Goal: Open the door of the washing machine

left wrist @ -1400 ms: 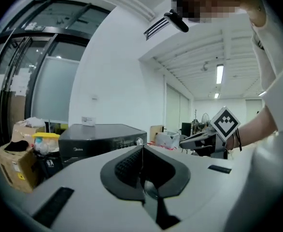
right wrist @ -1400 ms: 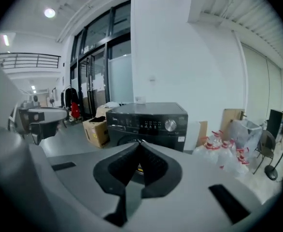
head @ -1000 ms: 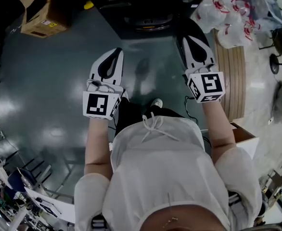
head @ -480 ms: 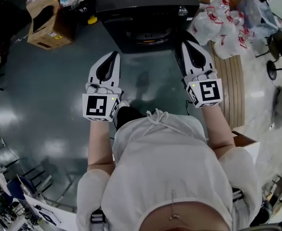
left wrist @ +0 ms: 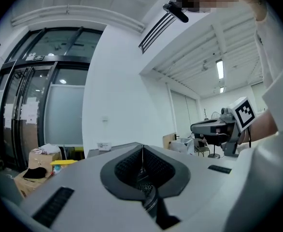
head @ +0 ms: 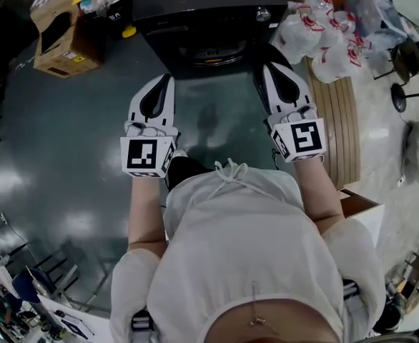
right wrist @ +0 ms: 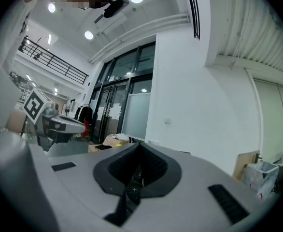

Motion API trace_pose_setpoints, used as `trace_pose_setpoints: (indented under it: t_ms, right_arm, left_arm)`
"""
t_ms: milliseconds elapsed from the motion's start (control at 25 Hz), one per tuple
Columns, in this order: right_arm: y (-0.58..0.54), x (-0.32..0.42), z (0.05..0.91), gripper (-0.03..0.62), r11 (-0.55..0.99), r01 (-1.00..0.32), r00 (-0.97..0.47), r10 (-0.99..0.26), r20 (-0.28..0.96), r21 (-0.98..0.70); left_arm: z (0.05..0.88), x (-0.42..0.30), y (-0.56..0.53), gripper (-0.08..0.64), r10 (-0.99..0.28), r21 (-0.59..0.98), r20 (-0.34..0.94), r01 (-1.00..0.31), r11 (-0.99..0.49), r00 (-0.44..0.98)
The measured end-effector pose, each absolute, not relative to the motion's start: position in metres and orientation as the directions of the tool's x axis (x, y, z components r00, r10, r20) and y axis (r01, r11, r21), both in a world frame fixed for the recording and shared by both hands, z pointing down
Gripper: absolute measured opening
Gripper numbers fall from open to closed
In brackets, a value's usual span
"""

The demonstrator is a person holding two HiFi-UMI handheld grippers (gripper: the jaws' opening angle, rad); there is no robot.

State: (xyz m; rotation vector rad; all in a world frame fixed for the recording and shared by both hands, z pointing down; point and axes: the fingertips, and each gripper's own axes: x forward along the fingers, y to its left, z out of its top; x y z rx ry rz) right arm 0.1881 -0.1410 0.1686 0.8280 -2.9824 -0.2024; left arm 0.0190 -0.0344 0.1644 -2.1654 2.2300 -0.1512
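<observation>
Washing machine door not yet opened; both grippers wait just short of it.
The boxy black washing machine (head: 209, 6) stands straight ahead at the top of the head view. Its round door (head: 215, 51) looks shut, so the whole pull remains. The left gripper (head: 169, 78) and right gripper (head: 268, 67), smooth white shells with ribbed black pads, hover near its front with jaws pressed together, empty.

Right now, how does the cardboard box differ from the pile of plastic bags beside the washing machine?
The cardboard box is brown and open-topped; the plastic bags are white with red marks and bunched. The box stands left of the washing machine in the head view, the bags right. Both sit down on the floor.
</observation>
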Motion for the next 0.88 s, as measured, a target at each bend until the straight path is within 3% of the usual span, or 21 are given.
trace_pose_setpoints:
  t_ms: [880]
  right_arm:
    - [-0.136, 0.205, 0.169, -0.002, 0.863, -0.484, -0.872, -0.489, 0.0, 0.145]
  left_arm:
    - [0.178, 0.04, -0.043, 0.022, -0.994, -0.075, 0.111, -0.997, -0.003, -0.006]
